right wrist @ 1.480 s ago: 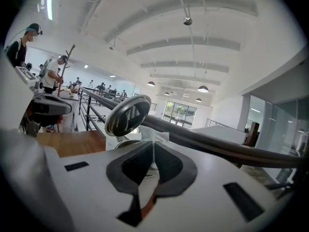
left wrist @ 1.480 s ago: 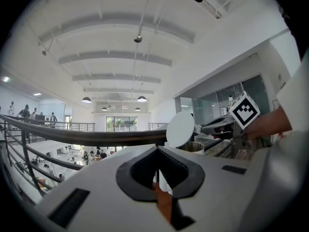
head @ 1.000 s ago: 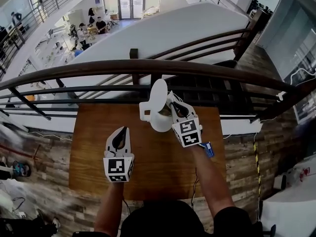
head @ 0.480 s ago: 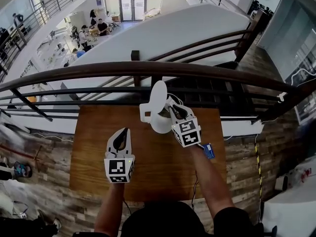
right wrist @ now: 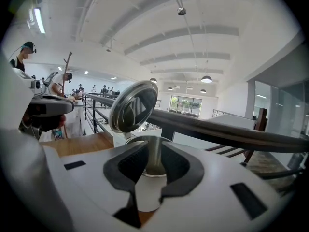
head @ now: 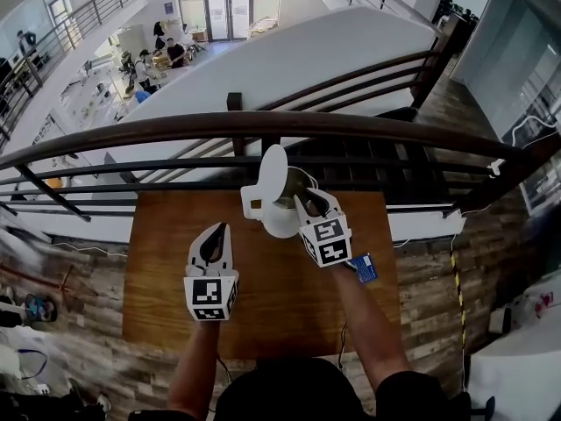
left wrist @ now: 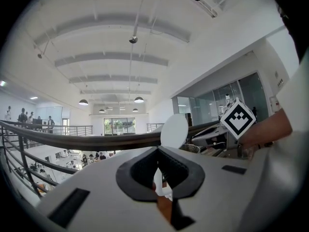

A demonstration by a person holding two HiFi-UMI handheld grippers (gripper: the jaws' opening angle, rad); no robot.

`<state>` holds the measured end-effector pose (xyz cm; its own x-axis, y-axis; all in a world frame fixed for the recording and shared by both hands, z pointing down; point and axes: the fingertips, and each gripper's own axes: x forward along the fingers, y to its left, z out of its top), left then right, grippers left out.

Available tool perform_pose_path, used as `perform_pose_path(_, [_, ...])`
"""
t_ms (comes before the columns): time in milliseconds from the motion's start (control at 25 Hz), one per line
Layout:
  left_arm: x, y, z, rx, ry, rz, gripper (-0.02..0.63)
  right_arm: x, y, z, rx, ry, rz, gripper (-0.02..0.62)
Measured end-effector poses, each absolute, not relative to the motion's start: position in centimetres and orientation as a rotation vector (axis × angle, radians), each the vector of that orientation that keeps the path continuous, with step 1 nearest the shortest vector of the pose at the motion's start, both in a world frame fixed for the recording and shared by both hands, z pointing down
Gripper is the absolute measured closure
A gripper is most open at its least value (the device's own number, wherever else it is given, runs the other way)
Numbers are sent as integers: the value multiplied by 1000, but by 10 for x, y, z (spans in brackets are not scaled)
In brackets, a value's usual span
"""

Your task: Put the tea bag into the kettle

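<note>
R gripper (head: 311, 202) over kettle (head: 279, 224) mouth, lid (head: 273, 174) up for drop; jaws just opened, nothing betw. them. No tea bag visible, prob. inside. L gripper (head: 215, 231) jaws closed, empty, parked over counter (head: 175, 296).

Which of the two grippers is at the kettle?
The right gripper: its jaws have just been opening, nothing between them, at the open kettle. The left gripper hangs short of it.

Left gripper (head: 216, 228): white moulded shell, black ribbed pads (left wrist: 175, 169), black slots on top.
Left marker cube (head: 210, 298): white faces, black square patterns.
Right gripper (head: 314, 200): matching white shell, black pads.
Right marker cube (head: 326, 241): black-and-white squares.
Clothing: dark short-sleeved top (head: 289, 391), lower centre.
</note>
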<state>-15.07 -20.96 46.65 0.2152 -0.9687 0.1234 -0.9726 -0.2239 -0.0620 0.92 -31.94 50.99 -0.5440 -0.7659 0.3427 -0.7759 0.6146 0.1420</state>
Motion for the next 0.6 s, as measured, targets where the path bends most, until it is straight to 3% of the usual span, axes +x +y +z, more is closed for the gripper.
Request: perform_pose_path(600, [-137,-250,435,2488,-1939,163,604,-23,-309,385,1349,-2642,-203,529])
